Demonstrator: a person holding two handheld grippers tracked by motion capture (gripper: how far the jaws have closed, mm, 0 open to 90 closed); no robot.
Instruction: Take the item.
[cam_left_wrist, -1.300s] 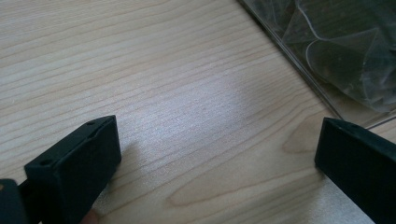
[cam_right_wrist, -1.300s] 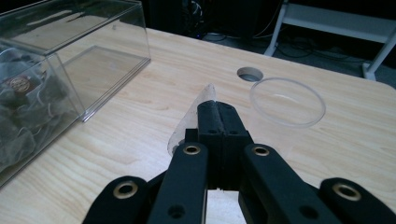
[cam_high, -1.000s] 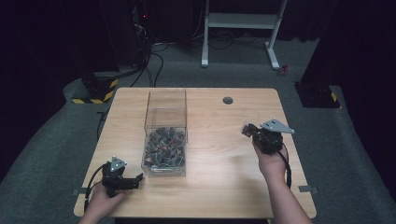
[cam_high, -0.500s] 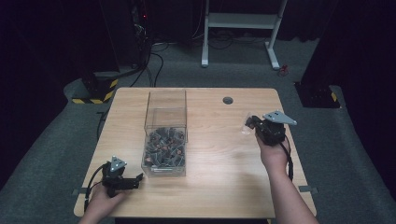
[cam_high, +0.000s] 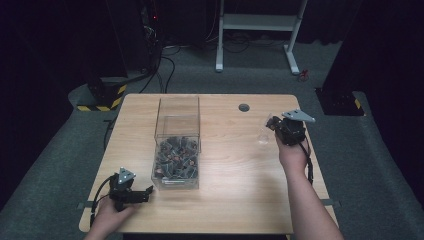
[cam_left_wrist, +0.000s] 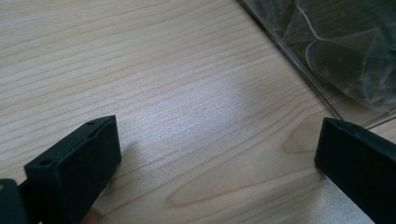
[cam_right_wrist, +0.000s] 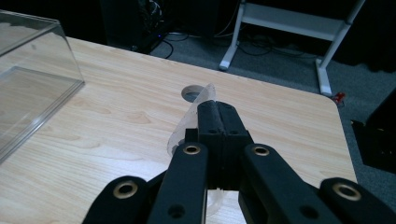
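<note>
Right gripper (cam_right_wrist: 218, 122) lifted farther, clamping clear bag (cam_right_wrist: 198, 105)

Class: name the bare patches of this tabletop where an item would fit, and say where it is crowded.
Bare wood lies between the clear box and the right tool, and along the far edge beside the cable hole. It is tight at the near-left corner, where the left tool sits close to the box.

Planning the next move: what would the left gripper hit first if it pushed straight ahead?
Probably the clear box. The left gripper, open, points right along the table toward the box's near corner, whose wall shows just beyond its jaws. Depth is unclear, so it might only graze the corner.
</note>
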